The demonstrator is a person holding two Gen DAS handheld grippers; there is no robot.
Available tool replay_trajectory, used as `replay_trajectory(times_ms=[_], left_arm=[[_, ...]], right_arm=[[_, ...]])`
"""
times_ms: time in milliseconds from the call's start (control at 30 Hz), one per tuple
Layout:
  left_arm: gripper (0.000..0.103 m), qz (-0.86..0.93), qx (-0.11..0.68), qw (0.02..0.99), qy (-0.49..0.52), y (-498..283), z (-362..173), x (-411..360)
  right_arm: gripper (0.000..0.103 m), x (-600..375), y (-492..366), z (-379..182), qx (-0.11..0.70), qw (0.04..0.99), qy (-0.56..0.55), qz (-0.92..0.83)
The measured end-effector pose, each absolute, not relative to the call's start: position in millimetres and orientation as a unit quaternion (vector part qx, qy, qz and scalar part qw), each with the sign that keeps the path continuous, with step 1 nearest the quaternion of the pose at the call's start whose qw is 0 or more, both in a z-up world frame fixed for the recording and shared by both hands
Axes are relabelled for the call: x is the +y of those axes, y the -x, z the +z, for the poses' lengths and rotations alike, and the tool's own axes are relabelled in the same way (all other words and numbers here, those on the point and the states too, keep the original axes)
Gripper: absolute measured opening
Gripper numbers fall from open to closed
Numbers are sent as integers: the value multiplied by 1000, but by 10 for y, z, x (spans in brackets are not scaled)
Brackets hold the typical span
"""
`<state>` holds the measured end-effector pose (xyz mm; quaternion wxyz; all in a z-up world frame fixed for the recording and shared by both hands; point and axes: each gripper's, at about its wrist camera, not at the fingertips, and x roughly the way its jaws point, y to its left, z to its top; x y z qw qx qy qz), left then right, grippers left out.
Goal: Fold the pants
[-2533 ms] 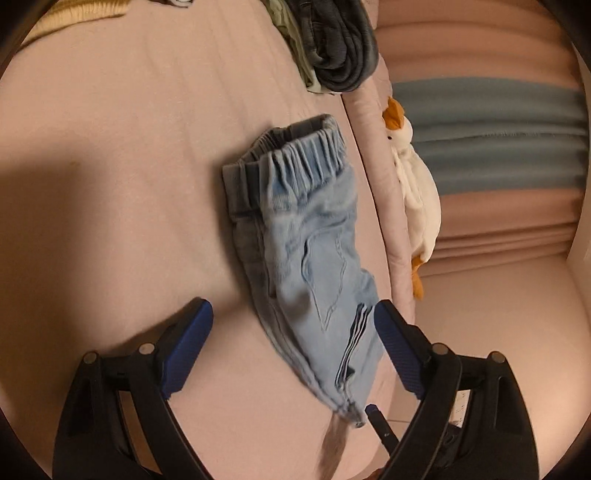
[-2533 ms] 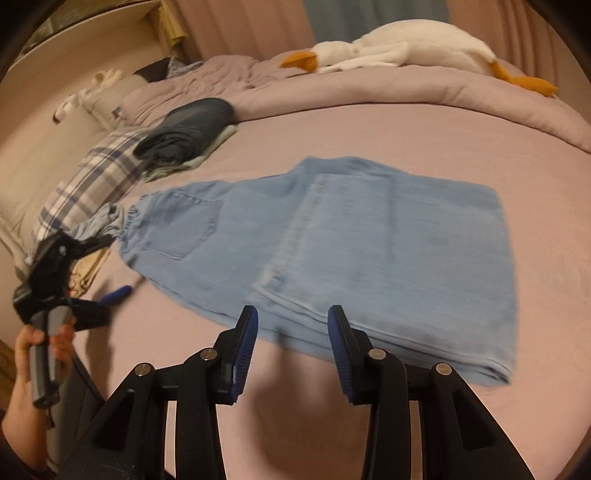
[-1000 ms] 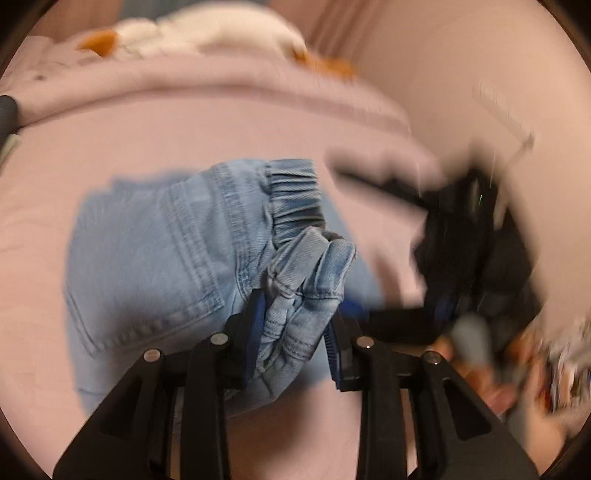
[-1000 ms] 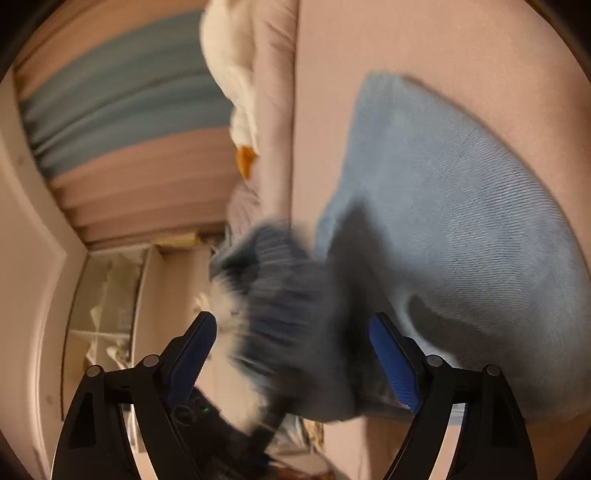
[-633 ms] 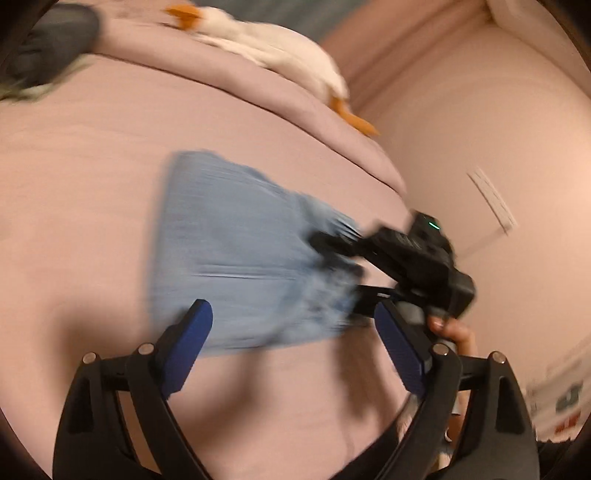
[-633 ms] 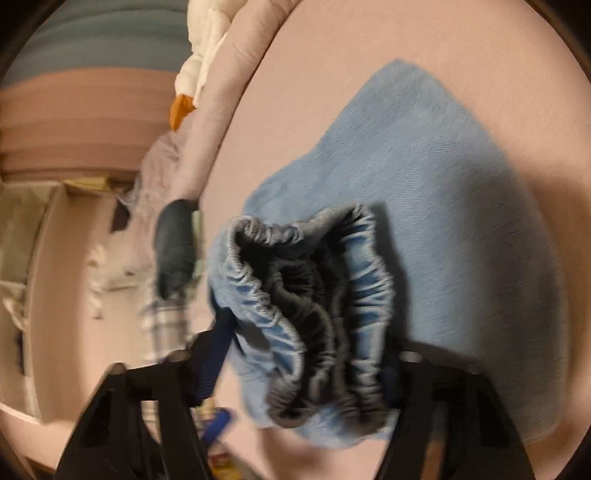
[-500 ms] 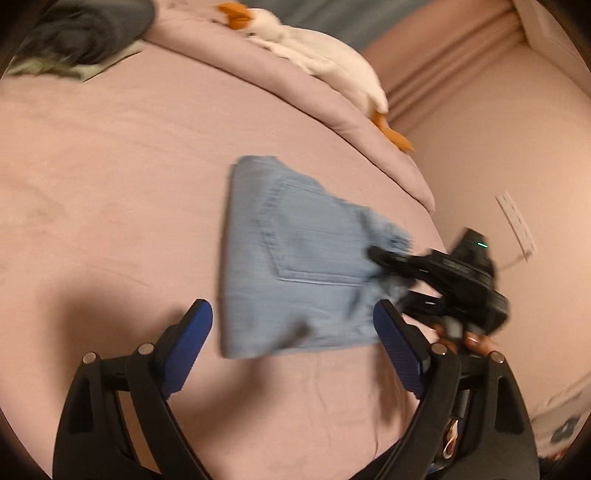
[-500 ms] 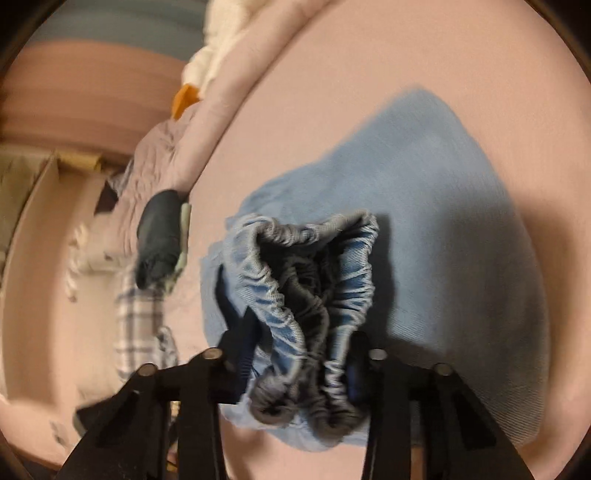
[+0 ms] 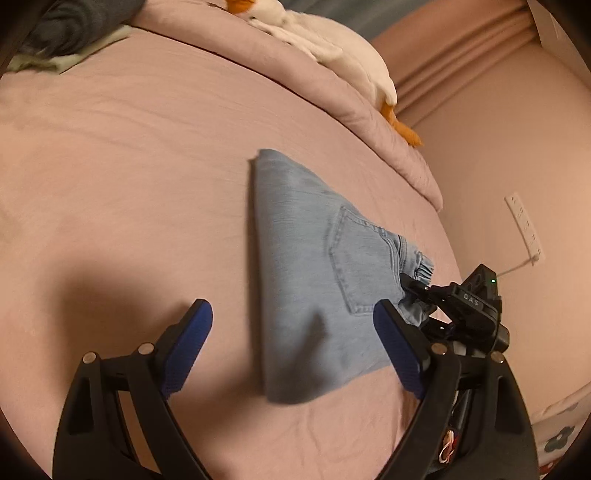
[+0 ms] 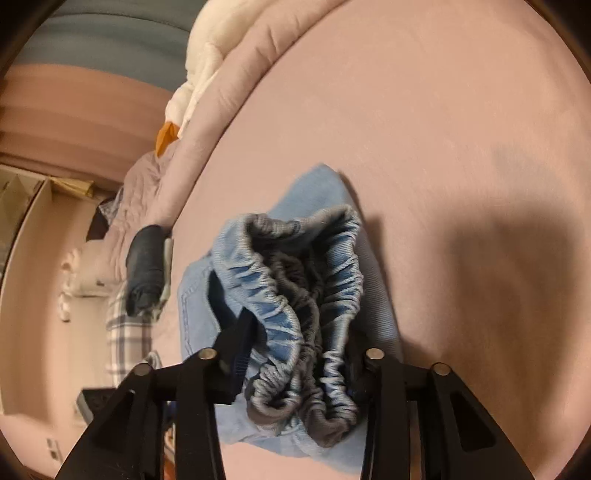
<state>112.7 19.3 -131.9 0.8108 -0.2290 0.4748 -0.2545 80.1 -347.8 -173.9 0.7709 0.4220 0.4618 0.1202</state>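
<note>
The light blue denim pants (image 9: 317,273) lie folded on the pink bed (image 9: 129,192), back pocket up. My left gripper (image 9: 291,343) is open and empty, hovering just above their near edge. My right gripper (image 10: 295,354) is shut on the bunched elastic waistband (image 10: 306,295). It also shows in the left wrist view (image 9: 461,302), at the pants' right end near the bed edge.
A white plush goose (image 9: 332,48) lies on the rolled duvet at the far side. Folded dark clothes (image 9: 74,26) sit at the far left, also in the right wrist view (image 10: 146,269). A wall socket (image 9: 524,225) is on the right.
My left gripper let go of the waistband, opened and drew back. My right gripper closed on the waistband. The pants went from a long fold to a shorter one.
</note>
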Motion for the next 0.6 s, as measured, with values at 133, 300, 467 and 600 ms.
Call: replay_trajectory(times_ms=[133,300,467,600], left_arm=[[88,-266,463,823,195,-1249,-1177,-17],[88,-265,454,843,112,-1389,-1065,-368],[88,-253,460,851,32,-1436,-1185,-680],[88,-239,460,855,-17,-1458,-1325,-876]], right_arm=[[52,-3459,-783,-1488,481,786,-375,104],[54,-3503,-597,-977,448,861,-240,18],[53,-3264,-607,-742,403,896,-175,55],[46,-3089,-772,-856,397,901,-156,76]])
